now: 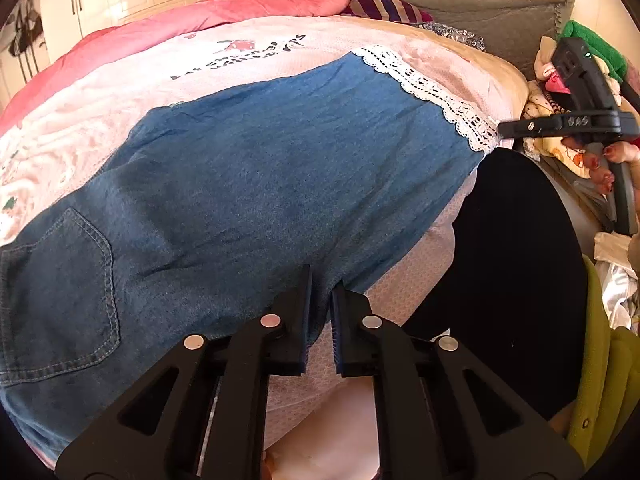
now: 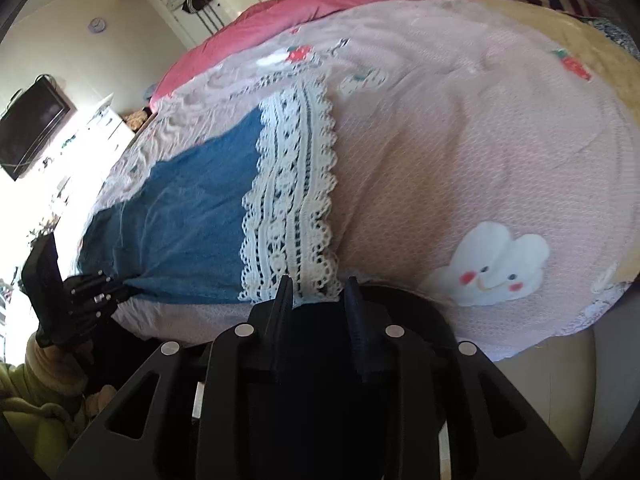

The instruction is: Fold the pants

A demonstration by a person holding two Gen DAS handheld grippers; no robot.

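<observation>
One pair of denim pants (image 1: pixel 248 184) was found spread on the bed (image 1: pixel 360 40), over a pink quilted cover (image 2: pixel 460 152). The waist end with one back pocket (image 1: pixel 60 292) lay to the left in the left wrist view; the leg end, trimmed with a white lace hem (image 1: pixel 424 92), lay to the right. Only a single leg width was visible, so it was judged that the pants had already been folded lengthwise, one leg upon the other. No crosswise fold was seen; that fold, hem toward waist, was judged to be outstanding.

The left gripper (image 1: pixel 320 292) was seen at the near edge of the denim, its jaws almost shut with only a thin gap. Fabric lay at the tips, but whether it was pinched could not be told.

The right gripper (image 2: pixel 318 292) was seen just at the near corner of the lace hem, its jaws parted and nothing pressed between them.

Counted: one pair of pants, one visible pocket, one lace hem band, two grippers. One pink duvet (image 1: pixel 240 4) was noted at the far side of the bed.
</observation>
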